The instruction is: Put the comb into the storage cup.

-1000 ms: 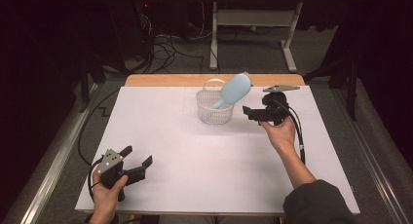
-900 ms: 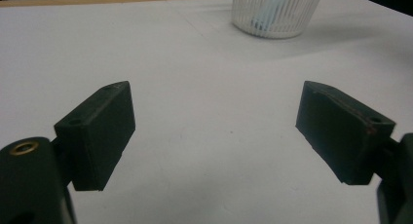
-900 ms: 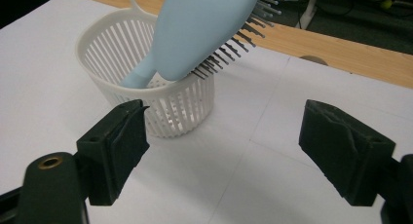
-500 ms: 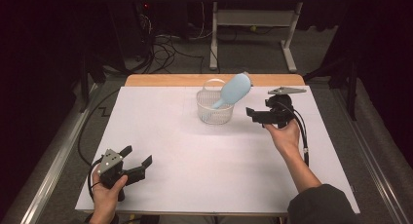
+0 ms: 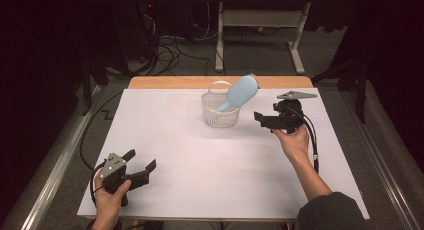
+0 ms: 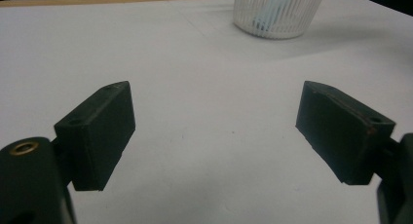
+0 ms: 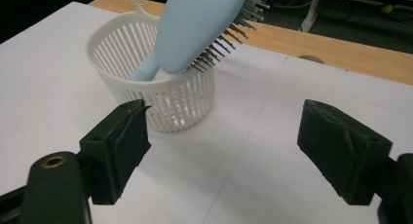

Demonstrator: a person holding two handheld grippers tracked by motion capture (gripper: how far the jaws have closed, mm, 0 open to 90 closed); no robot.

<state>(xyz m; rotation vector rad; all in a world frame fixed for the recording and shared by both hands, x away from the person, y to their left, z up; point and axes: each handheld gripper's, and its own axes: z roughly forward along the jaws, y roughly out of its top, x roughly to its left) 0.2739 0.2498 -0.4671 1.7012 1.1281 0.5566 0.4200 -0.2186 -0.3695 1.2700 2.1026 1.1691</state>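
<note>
White tabletop (image 5: 200,155): pale-blue hairbrush (image 5: 240,91) leans bristles-down in slatted basket (image 5: 220,112); both grippers spread, empty.

Looks like a lab or test room set up for recording, not a home. Dim all round, with light falling mainly on a white-covered table (image 5: 210,155) whose wooden edge (image 5: 175,82) shows at the far side. Grey carpeted floor (image 5: 260,60) beyond, strewn with loose black cables (image 5: 167,45). Behind that, the white metal legs of a bench frame (image 5: 257,25), as on adjustable workbenches. Dark equipment and stands (image 5: 125,25) at the back, one with a small red indicator light. Metal rails (image 5: 55,160) run along the table's sides. Bare, functional, no household furnishing anywhere.
</note>
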